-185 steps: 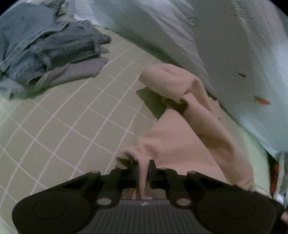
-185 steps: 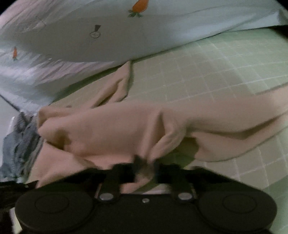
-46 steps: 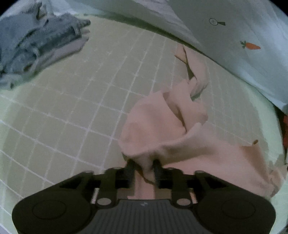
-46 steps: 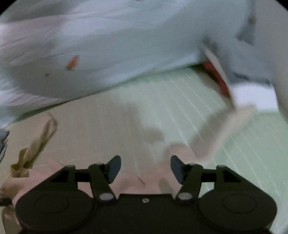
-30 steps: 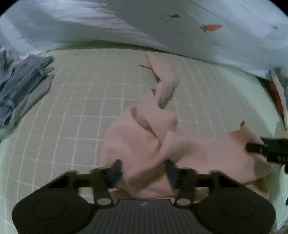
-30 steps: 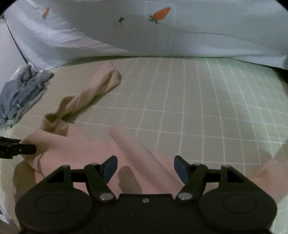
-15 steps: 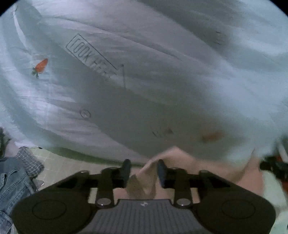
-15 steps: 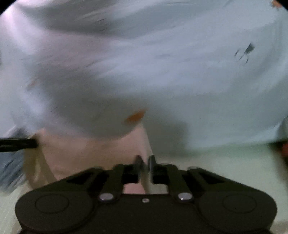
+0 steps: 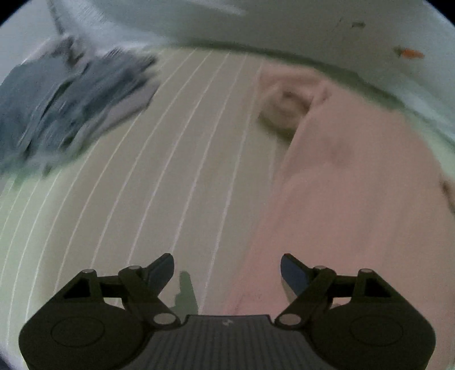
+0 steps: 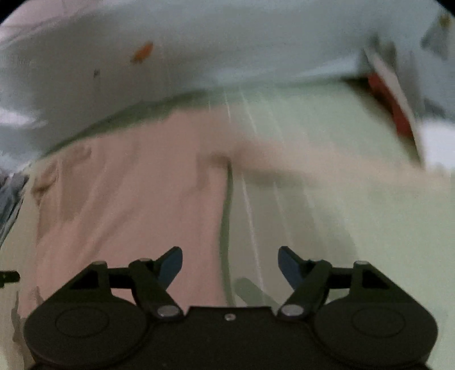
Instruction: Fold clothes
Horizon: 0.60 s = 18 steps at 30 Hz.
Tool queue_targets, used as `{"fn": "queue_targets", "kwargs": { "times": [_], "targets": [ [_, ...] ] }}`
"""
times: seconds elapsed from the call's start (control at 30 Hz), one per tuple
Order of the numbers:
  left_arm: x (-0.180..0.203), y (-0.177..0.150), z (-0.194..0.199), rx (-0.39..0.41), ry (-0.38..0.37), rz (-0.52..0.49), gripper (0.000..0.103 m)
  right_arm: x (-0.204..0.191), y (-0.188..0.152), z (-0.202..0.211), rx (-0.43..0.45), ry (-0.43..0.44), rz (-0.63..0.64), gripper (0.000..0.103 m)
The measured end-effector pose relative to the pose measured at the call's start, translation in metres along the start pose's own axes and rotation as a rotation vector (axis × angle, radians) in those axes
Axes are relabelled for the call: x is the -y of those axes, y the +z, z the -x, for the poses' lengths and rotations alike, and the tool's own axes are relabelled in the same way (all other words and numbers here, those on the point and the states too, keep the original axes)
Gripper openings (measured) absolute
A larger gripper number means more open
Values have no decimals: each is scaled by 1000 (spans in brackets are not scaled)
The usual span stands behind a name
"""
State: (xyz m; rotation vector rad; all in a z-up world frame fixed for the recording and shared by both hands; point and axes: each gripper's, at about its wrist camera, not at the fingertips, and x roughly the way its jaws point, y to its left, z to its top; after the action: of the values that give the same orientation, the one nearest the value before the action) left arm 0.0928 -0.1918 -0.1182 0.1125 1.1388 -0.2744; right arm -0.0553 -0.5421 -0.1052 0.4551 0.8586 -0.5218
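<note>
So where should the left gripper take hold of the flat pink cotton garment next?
Probably the bunched sleeve at the pink garment's far left corner, approached from the bare green sheet side: it stands proud while the body lies flat.

Left tool at 6 o'clock, jaws opening, nothing between them. Pink garment spread from 1 to 5 o'clock on pale green gridded bedsheet, its edge under the right-hand finger. Blurred denim pile at 10 o'clock. Pale carrot-print quilt at 12.
</note>
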Motion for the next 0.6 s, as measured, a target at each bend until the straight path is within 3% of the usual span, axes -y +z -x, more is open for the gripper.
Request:
{"fn": "queue_targets", "kwargs": {
  "times": [0.13, 0.17, 0.2, 0.3, 0.37, 0.43, 0.53, 0.6],
  "targets": [
    [-8, -29, 9, -23, -45, 17, 80, -3, -34, 7, -78, 13, -4, 73],
    [-7, -34, 11, -22, -50, 4, 76, -3, -40, 9, -85, 19, 1, 71],
    [-4, -39, 13, -23, -57, -18, 64, -4, -43, 11, -93, 21, 7, 69],
    [6, -56, 18, -20, -84, -93, 33, -5, -52, 16, -120, 5, 36, 54],
    [9, -65, 21, -7, -89, -133, 21, -9, -59, 15, -133, -10, 48, 36],
    [11, -74, 24, 8, -92, -163, 16, -11, -68, 14, -139, -26, 54, 29],
    [1, -85, 30, 20, -125, -145, 9, -8, -79, 20, -123, -36, 25, 10],
    [-7, -92, 35, 20, -135, -128, 9, -6, -84, 24, -124, -31, 6, 8]
  ]
}}
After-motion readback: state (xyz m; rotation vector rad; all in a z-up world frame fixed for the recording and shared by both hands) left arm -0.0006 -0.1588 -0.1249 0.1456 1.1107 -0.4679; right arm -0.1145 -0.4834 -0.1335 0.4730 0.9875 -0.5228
